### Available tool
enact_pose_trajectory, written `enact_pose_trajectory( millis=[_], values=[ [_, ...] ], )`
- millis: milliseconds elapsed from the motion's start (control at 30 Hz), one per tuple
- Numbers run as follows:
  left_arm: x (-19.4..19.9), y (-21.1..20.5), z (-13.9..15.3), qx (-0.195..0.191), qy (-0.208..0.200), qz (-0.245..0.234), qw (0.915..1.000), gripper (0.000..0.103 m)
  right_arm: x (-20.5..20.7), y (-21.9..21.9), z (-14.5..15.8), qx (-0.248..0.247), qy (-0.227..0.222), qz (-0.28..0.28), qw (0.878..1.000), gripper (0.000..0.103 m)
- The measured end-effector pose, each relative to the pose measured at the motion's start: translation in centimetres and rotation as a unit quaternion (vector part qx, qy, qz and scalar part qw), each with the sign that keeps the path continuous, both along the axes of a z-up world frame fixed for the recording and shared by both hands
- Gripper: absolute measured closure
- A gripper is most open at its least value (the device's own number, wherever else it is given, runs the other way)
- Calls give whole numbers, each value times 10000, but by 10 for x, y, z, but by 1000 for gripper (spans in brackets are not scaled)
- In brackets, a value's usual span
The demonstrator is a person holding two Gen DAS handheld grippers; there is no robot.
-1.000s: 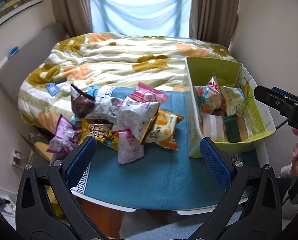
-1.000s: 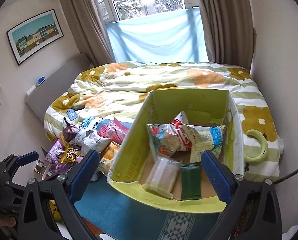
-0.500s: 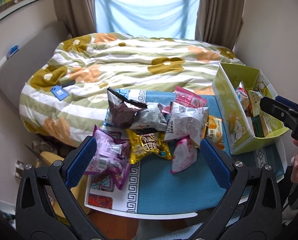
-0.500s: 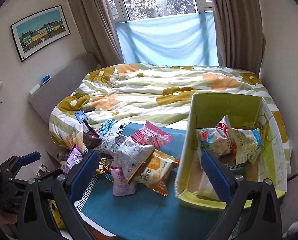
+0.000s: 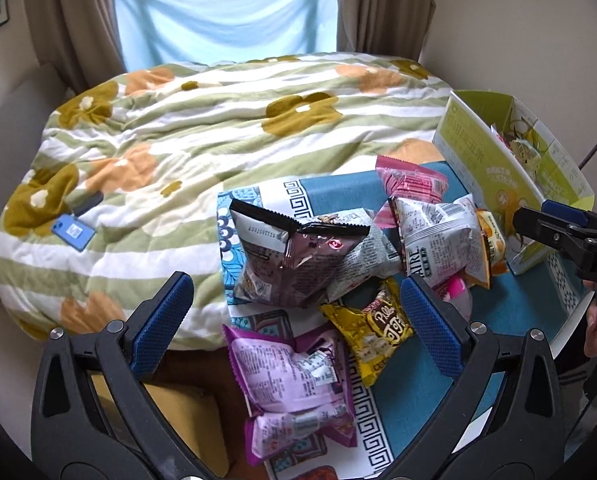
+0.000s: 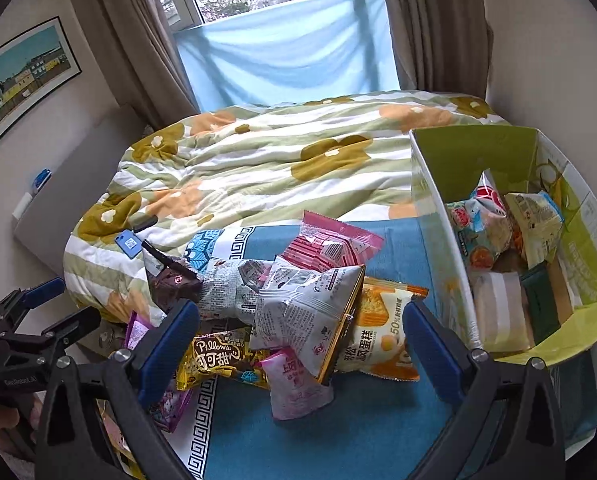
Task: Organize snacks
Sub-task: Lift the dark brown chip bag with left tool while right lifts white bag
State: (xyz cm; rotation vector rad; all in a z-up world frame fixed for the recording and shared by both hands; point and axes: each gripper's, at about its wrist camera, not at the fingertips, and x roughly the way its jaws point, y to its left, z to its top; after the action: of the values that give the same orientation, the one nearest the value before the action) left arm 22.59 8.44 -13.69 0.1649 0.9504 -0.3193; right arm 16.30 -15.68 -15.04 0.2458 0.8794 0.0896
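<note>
The left wrist camera looked down along its gripper fingers from the table's left side, close over the snack pile, facing the bed and curtained window. The right wrist camera sat further right, facing the same way, near the green box. Both views shared the pile, the box, the blue tablecloth and the bed.

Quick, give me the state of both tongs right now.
Left tongs: open, holding nothing, above the snack pile.
Right tongs: open, holding nothing.
</note>
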Motion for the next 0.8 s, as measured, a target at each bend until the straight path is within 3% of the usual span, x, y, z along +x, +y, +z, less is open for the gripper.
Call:
enact_pose_trajectory(
  millis=[300,667,733,767,800],
  values=[
    [47,-4,-54,134,318,-588,9977,1,27,17,-38,-74,388,-520,9979,1],
    [70,-10,-80,36,528,-786,9955,1,47,19,-68,-54,653,-688,9955,1],
    [71,-12,-81,77,505,-816,9954,8,50,19,-71,-62,656,-661,9956,1],
    [71,-14,-82,79,533,-849,9949,19,51,20,-72,-81,654,-643,9958,1],
    [71,-15,-84,106,563,-861,9946,20,53,20,-74,-108,659,-632,9958,1]
  ],
)
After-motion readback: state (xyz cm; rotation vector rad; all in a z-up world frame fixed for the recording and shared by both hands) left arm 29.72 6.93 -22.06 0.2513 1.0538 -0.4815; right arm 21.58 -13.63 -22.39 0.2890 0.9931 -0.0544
